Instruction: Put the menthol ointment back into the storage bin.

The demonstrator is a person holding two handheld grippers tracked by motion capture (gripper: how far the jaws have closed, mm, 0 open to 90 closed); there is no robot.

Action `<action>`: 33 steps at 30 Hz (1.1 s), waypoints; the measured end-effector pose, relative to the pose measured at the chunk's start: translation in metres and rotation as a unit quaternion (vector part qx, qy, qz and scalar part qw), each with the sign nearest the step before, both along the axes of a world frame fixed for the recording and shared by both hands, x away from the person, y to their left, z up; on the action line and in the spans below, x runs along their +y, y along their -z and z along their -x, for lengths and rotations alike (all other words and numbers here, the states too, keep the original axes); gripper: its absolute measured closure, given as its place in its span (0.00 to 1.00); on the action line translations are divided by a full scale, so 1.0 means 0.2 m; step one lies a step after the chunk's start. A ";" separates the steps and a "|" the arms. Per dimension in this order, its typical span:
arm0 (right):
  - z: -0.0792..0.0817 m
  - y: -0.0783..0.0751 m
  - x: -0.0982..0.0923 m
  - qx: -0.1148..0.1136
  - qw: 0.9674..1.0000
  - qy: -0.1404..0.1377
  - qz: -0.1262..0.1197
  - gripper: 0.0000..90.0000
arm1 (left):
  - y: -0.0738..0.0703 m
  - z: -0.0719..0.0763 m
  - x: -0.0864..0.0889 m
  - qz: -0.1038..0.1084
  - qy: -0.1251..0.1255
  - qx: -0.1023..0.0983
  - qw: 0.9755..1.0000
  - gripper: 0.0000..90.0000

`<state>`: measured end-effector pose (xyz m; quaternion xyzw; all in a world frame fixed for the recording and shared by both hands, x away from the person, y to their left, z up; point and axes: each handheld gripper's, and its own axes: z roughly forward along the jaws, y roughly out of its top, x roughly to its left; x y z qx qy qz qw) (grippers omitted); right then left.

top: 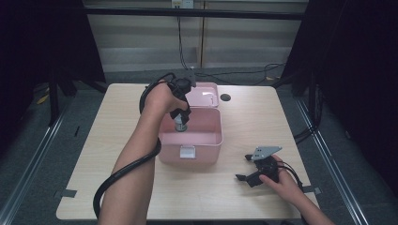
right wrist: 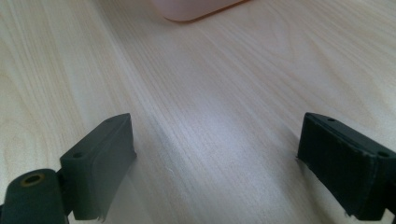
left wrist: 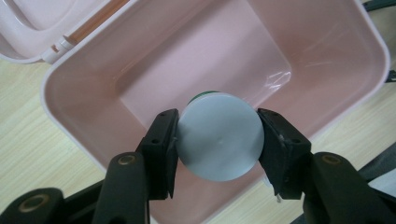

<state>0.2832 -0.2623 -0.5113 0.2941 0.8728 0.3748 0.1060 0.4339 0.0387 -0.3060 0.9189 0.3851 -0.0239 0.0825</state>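
Observation:
A pink plastic box (top: 197, 149) with its lid (top: 206, 93) hinged open stands in the middle of the wooden table. My left gripper (top: 180, 123) points down into the box, shut on a small bottle (top: 180, 125) with a round white cap (left wrist: 219, 136) and a green rim below it. In the left gripper view both pads press on the cap's sides, above the bare pink box (left wrist: 154, 70) floor. My right gripper (top: 246, 168) rests low over the table near the front right, jaws wide apart with nothing between them (right wrist: 215, 163).
A dark round hole (top: 225, 97) sits in the tabletop behind the box on the right. A corner of the pink box (right wrist: 187, 9) lies ahead of the right gripper. Bare wood table (top: 253, 122) lies to either side of the box. Cables run across the floor behind.

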 end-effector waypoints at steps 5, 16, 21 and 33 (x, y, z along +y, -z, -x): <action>0.00 0.00 0.00 0.000 1.000 0.000 0.000 0.11 | 0.07 -0.02 -0.01 -0.013 -0.016 0.002 1.000 0.56; 0.00 0.00 0.00 0.000 1.000 0.000 0.000 0.11 | 0.20 -0.08 0.01 -0.016 -0.065 0.011 0.998 0.56; 0.00 0.00 0.00 -0.002 1.000 0.000 0.000 0.11 | 0.24 -0.09 0.01 -0.014 -0.081 0.014 0.997 0.56; 0.00 0.00 0.00 -0.005 1.000 0.000 0.000 0.11 | 0.34 -0.13 -0.01 -0.020 -0.117 0.022 0.993 0.56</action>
